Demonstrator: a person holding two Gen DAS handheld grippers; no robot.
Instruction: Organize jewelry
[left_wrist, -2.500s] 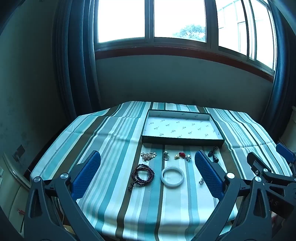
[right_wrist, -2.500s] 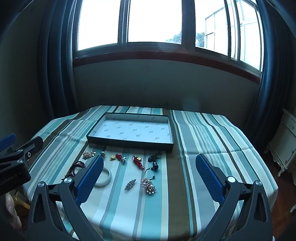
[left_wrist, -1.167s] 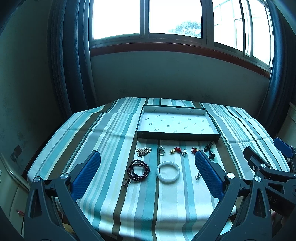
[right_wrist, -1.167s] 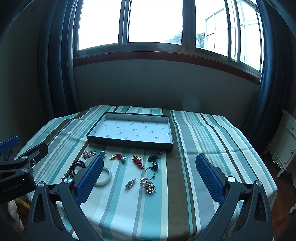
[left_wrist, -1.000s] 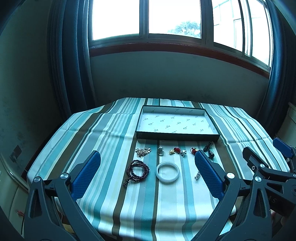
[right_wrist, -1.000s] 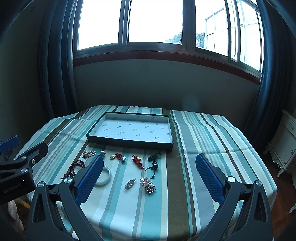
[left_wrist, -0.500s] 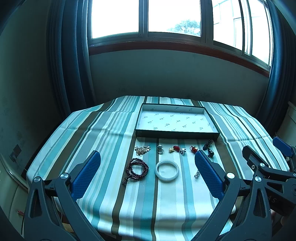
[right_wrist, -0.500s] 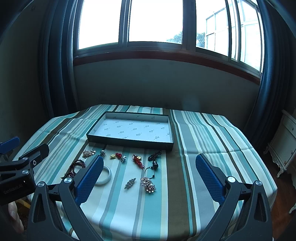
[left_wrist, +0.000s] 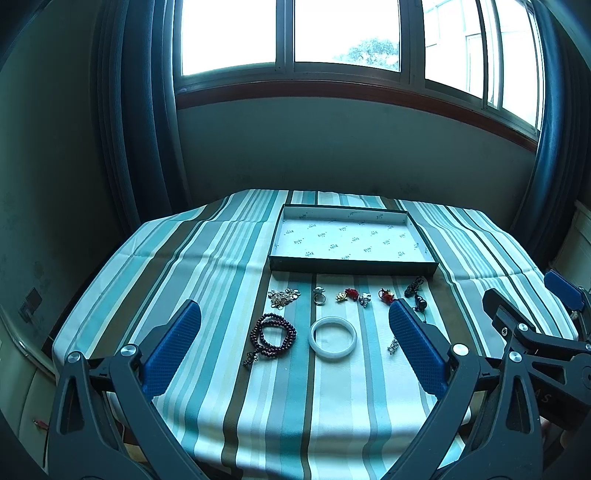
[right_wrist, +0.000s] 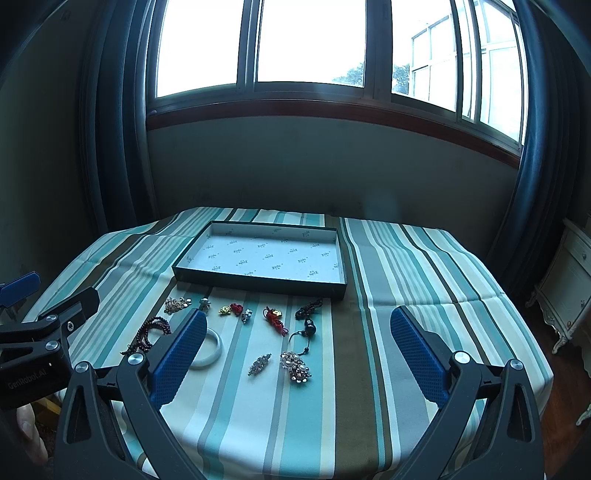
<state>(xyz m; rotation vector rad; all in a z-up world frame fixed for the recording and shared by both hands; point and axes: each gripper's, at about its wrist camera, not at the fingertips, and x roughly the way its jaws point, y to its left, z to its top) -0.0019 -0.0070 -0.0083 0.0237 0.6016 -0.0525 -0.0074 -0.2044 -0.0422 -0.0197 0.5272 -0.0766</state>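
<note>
A shallow dark tray (left_wrist: 352, 266) (right_wrist: 258, 285) with a white patterned lining lies empty on the striped tablecloth. In front of it lie several jewelry pieces: a white bangle (left_wrist: 333, 335) (right_wrist: 216, 347), a dark red bead bracelet (left_wrist: 273, 335) (right_wrist: 149, 334), a silver chain cluster (left_wrist: 283, 296), a ring (left_wrist: 319, 296), small charms (left_wrist: 351, 294), a red knot charm (right_wrist: 275, 317), a black bead cord (right_wrist: 309, 320) and two sparkly brooches (right_wrist: 295, 365). My left gripper (left_wrist: 293, 347) and right gripper (right_wrist: 299, 350) are both open and empty, held above the table's near edge.
The table (right_wrist: 424, 295) stands under a window, with dark curtains (left_wrist: 140, 129) on both sides. A white cabinet (right_wrist: 570, 280) stands to the right of the table. The right gripper shows at the right edge of the left wrist view (left_wrist: 532, 332).
My left gripper has drifted back and up a little, so the table looks slightly farther. The right gripper has hardly moved. The jewelry has not moved.
</note>
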